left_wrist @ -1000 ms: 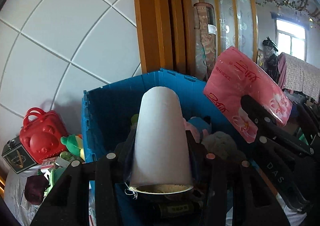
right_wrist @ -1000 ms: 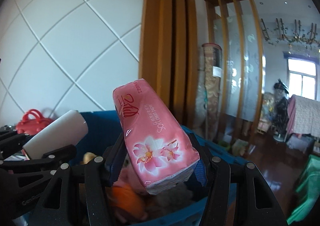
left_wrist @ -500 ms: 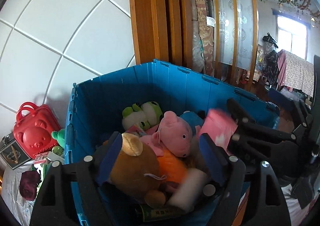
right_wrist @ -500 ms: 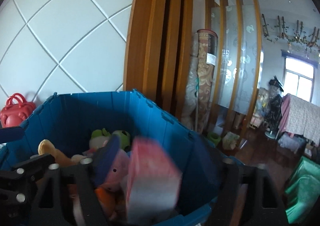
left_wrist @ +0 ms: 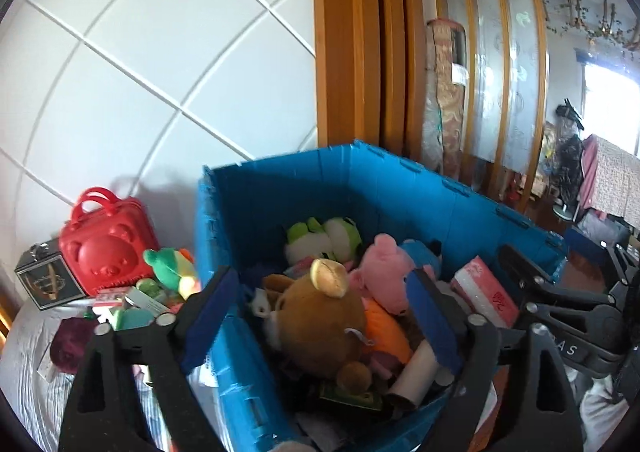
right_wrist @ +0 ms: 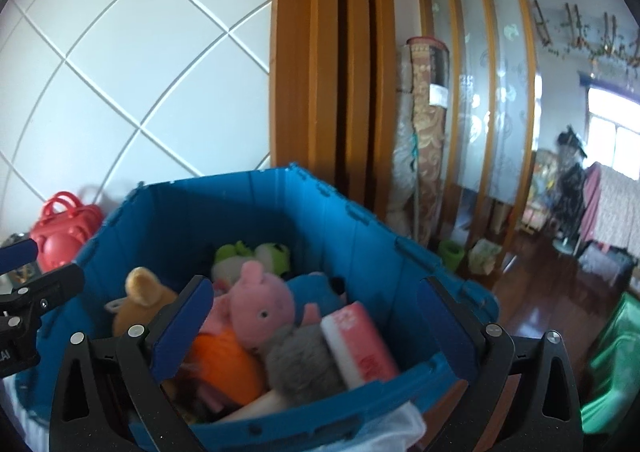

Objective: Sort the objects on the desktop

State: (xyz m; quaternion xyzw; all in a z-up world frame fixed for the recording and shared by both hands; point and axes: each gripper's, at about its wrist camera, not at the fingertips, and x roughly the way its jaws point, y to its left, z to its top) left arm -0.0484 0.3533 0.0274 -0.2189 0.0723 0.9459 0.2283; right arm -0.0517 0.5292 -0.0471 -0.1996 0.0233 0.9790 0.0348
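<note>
A blue crate [left_wrist: 400, 188] [right_wrist: 240, 196] holds plush toys: a brown bear [left_wrist: 320, 324], a pink pig [right_wrist: 260, 308] and a green frog [left_wrist: 320, 236]. A pink tissue pack [left_wrist: 484, 292] [right_wrist: 360, 344] lies in it at the right. A white paper roll [left_wrist: 416, 372] lies at the crate's near edge. My left gripper [left_wrist: 320, 316] is open and empty above the crate's near left side. My right gripper [right_wrist: 316, 320] is open and empty above the near right side.
Left of the crate on a striped cloth lie a red bear case [left_wrist: 108, 248], a dark box [left_wrist: 46, 284], a green toy [left_wrist: 168, 264] and several small items. A white panelled wall and wooden posts stand behind. A green object [right_wrist: 612, 364] sits at the right.
Both grippers opened. The paper roll dropped from the left gripper and the tissue pack from the right into the crate. Both grippers have since pulled back slightly.
</note>
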